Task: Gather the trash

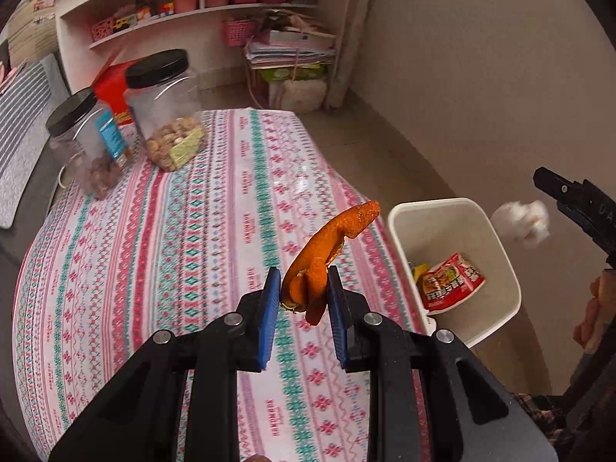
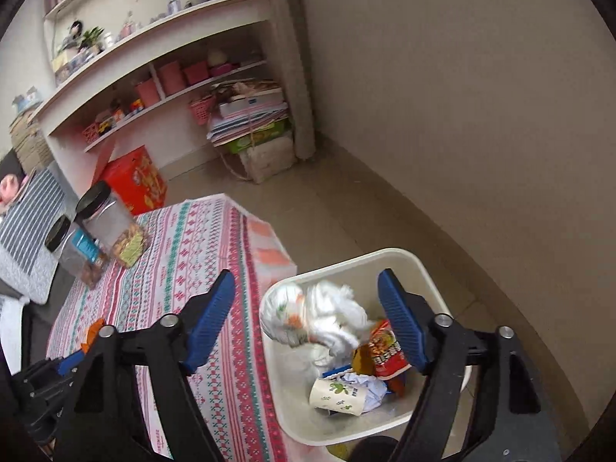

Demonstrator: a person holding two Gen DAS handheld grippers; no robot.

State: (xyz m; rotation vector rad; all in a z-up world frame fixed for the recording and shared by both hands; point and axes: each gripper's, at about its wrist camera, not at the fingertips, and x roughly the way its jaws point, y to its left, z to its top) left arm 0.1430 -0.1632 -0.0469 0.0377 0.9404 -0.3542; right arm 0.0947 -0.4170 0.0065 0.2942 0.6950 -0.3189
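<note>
My left gripper (image 1: 303, 285) is shut on a curled orange peel (image 1: 327, 242) and holds it above the patterned tablecloth (image 1: 192, 231), near the table's right edge. It shows small at the lower left of the right wrist view (image 2: 82, 340). A white trash bin (image 1: 508, 269) stands on the floor beside the table. My right gripper (image 2: 308, 308) is open above the bin (image 2: 408, 258). A crumpled white plastic bag (image 2: 319, 315) is blurred in the air between its fingers, over the bin; it also shows in the left wrist view (image 1: 523, 219). The bin holds a red snack wrapper (image 2: 387, 350), a paper cup (image 2: 338, 394) and crumpled paper.
Two clear jars with black lids (image 1: 165, 107) (image 1: 88, 142) stand at the table's far left corner, a red box (image 1: 111, 84) behind them. White shelves (image 1: 192, 11) and stacked papers stand against the back wall. A beige wall (image 1: 481, 77) runs along the right.
</note>
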